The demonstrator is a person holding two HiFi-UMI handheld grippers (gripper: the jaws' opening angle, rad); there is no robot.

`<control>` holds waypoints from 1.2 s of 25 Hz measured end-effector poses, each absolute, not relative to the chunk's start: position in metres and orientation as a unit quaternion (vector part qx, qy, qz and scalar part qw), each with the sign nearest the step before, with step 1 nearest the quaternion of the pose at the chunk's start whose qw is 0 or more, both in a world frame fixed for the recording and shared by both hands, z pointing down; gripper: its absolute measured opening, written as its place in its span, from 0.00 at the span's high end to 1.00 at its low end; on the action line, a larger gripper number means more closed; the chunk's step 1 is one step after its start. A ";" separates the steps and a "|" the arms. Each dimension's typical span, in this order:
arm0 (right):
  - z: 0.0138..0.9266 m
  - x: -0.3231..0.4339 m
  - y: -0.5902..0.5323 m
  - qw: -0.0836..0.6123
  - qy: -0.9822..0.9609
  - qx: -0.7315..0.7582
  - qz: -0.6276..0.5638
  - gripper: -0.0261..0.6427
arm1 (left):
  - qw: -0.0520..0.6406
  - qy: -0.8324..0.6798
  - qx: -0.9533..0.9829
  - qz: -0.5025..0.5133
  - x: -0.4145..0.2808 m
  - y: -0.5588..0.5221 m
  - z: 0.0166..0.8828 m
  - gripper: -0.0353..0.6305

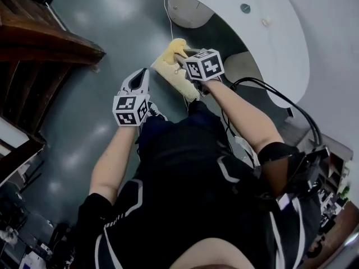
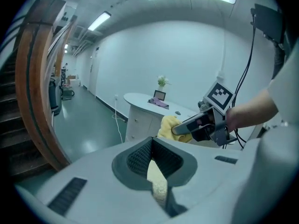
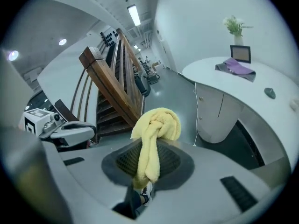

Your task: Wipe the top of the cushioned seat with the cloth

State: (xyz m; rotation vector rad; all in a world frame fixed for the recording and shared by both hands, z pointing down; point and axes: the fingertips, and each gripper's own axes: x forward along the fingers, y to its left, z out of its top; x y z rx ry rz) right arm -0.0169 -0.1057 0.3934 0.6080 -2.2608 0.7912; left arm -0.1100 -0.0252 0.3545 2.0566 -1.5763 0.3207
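A grey floor (image 1: 112, 27) fills most of the head view. A dark wooden staircase (image 1: 39, 43) runs along its left edge, and a curved white tabletop (image 1: 275, 43) sweeps across the upper right. The person stands looking straight down, with both bare forearms reaching forward from black short sleeves.

The right arm (image 1: 241, 114) is bent at the elbow and angled in towards the middle, so that hand is further out than the other. A black cable (image 1: 280, 100) loops away beside it. The left arm (image 1: 112, 161) runs nearly straight ahead and stops shorter, close to the body.

The cushioned seat (image 1: 171, 74) is a pale beige block on the floor, just ahead of the person and near the foot of the tabletop. It lies slanted between the two hands.

The right tool (image 1: 182, 58) is over the far part of the seat, clamped on the yellow cloth (image 3: 156, 125). A twisted strip of cloth is pinched between the pads, and the rest is bunched in a knot-like wad beyond the tips. Whether the wad presses on the cushion cannot be told.

The left tool (image 1: 141, 78) is beside the near left edge of the seat. Its jaws are drawn together at the tips and hold nothing, and a thin beige wedge shows through the gap behind them.
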 end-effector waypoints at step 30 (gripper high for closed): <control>0.083 0.072 -0.137 0.072 -0.934 0.316 0.150 0.87 | 0.080 -0.626 0.776 -0.024 -0.122 -0.060 0.078 0.94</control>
